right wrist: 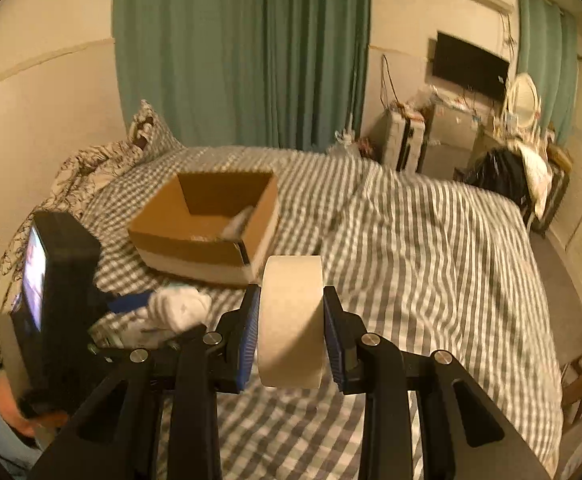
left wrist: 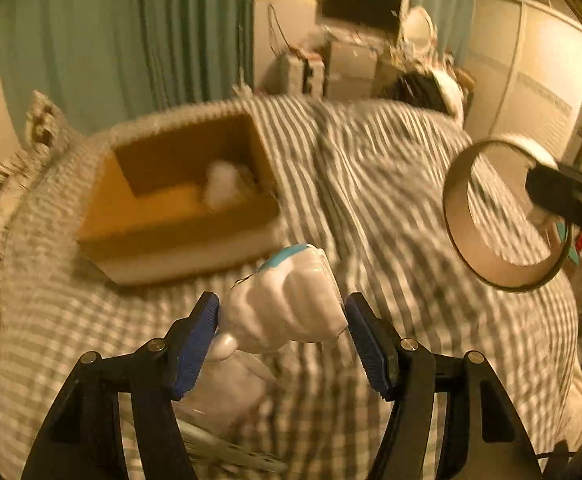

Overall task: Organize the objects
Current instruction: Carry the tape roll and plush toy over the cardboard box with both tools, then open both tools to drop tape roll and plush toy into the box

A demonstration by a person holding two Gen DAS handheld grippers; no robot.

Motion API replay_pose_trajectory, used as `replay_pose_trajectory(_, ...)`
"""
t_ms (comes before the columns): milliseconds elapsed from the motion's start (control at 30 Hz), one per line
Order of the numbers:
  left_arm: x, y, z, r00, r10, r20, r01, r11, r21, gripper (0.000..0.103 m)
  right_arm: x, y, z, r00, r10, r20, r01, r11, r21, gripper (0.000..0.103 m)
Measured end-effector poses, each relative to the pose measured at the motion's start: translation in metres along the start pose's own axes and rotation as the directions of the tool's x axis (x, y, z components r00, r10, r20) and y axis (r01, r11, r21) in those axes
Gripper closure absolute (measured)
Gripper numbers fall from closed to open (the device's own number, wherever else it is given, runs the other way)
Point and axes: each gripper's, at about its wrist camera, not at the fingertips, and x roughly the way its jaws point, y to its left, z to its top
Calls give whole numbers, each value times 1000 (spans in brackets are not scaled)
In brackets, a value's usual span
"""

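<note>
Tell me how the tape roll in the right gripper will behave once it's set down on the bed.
The tape roll is a round hoop, held by its flat sides, so it could roll if set on edge. The soft striped bedding probably damps that. Laid flat, it likely stays.

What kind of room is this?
Most likely a bedroom. There is a bed with a striped cover, a pillow at its head, long green curtains, and a TV on the wall.
</note>
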Motion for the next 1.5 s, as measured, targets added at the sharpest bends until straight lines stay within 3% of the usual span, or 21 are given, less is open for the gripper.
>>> replay_pose_trajectory(167, -36, 33, 39, 993, 66, 97, -63, 997, -34, 36, -9, 24, 44, 996, 13, 90, -7, 998, -68, 73)
replay_pose_trajectory(400, -37, 79, 82, 980, 137, 148, -125, 988, -85, 36, 20, 47, 96, 990, 65, 126, -51, 992, -113, 73)
replay_pose_trajectory(767, 34, 131, 120, 980, 173, 102, -159, 978, -135, 36, 132, 75, 153, 991, 121, 47, -115, 986, -123, 73)
replay_pose_trajectory(1067, 108, 156, 116, 987, 163, 7, -160, 977, -143, 36, 231, 84, 153, 986, 153, -72, -160, 981, -108, 73)
replay_pose_trajectory(1200, 121, 156, 110, 991, 134, -3, -133, 982, -134, 34, 247, 81, 145, 983, 170, -69, -176, 981, -78, 73)
replay_pose_trajectory(1233, 122, 157, 109, 992, 126, -8, -126, 983, -136, 33, 248, 78, 145, 983, 172, -67, -176, 982, -65, 70)
replay_pose_trajectory(1267, 122, 157, 109, 992, 124, -10, -124, 982, -139, 30, 247, 75, 144, 984, 167, -64, -171, 984, -58, 59)
replay_pose_trajectory(1333, 117, 159, 110, 990, 141, 0, -140, 979, -150, 14, 240, 69, 145, 987, 153, -47, -155, 987, -45, 44)
replay_pose_trajectory(1400, 105, 158, 112, 985, 170, 23, -164, 973, -163, 8, 230, 66, 149, 988, 150, -29, -151, 988, -40, 41)
replay_pose_trajectory(1500, 81, 157, 116, 981, 186, 53, -174, 969, -177, 7, 204, 62, 155, 991, 134, -1, -134, 990, -44, 37)
